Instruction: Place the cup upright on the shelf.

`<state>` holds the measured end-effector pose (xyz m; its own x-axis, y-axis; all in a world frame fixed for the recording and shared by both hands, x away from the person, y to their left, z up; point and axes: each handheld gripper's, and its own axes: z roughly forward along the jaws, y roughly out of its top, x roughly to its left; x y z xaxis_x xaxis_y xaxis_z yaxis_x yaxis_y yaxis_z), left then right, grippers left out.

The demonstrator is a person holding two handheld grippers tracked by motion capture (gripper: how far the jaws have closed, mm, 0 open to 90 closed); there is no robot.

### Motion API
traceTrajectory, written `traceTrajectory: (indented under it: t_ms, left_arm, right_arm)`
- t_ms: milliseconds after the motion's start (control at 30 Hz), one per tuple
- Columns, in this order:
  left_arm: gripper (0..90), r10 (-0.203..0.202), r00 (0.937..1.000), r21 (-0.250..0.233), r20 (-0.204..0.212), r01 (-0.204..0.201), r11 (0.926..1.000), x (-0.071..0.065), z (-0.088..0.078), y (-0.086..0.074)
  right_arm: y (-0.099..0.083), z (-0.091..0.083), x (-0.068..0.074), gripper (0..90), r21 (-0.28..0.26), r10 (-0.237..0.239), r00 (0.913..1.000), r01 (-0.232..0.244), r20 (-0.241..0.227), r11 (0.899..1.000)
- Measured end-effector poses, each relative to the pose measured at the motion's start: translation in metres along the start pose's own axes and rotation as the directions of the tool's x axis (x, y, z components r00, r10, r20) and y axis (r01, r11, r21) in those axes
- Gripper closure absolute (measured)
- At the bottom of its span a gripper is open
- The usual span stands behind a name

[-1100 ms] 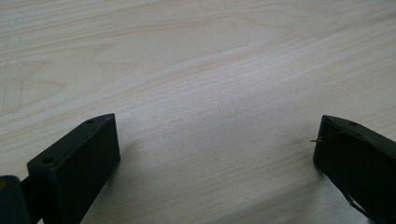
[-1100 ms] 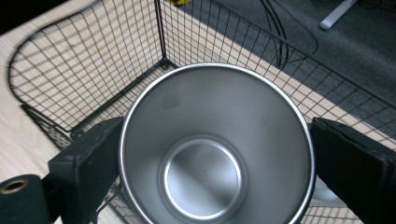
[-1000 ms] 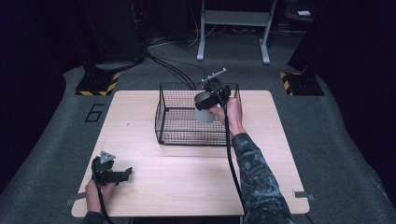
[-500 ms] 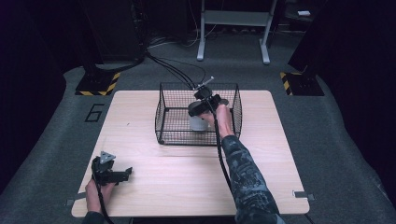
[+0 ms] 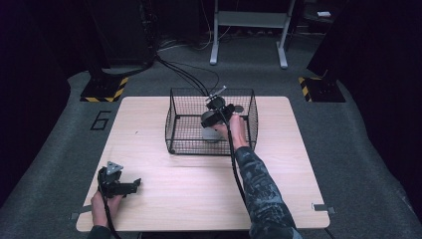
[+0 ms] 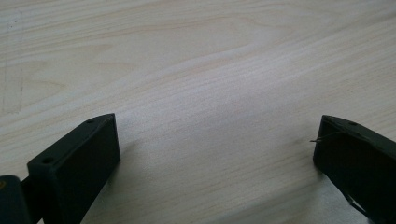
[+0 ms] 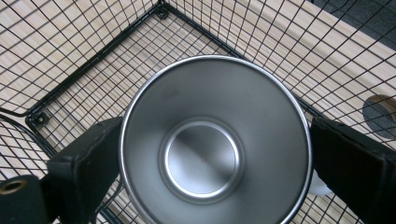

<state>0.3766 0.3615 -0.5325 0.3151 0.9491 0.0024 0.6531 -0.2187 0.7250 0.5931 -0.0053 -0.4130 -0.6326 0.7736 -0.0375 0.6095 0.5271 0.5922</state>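
Observation:
A shiny steel cup hangs mouth-up inside a black wire basket, my right gripper shut on it with one jaw at each side of the rim. From the high view, the cup and the right gripper sit in the middle of the basket at the table's back centre. I cannot tell whether the cup touches the basket floor. Near the front left corner, my left gripper rests low over bare wood. The left gripper is open, with nothing between its jaws.
The wooden table has bare room in front of the basket and to both sides. A round dark hole lies in the tabletop just past the basket's far wall. Cables run off the back edge.
The right gripper has carried the cup from over the basket's right side leftward and down into the basket's middle. The left gripper has stayed put.

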Motion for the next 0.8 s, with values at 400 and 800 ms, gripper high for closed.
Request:
traceTrajectory:
  t_ms: [400,800]
  left_arm:
    - [0.4,0.0,1.0,0.0,0.0,0.0,1.0,0.0,0.0,0.0]
    - [0.5,-0.001,1.0,-0.002,0.0,0.001,1.0,0.0,0.0,0.0]
  right_arm:
    - [-0.001,-0.018,-0.006,0.0,-0.044,0.01,0.9993,-0.012,-0.037,0.999]
    - [-0.013,-0.091,0.001,0.0,-0.192,-0.046,0.9962,0.03,-0.074,0.981]
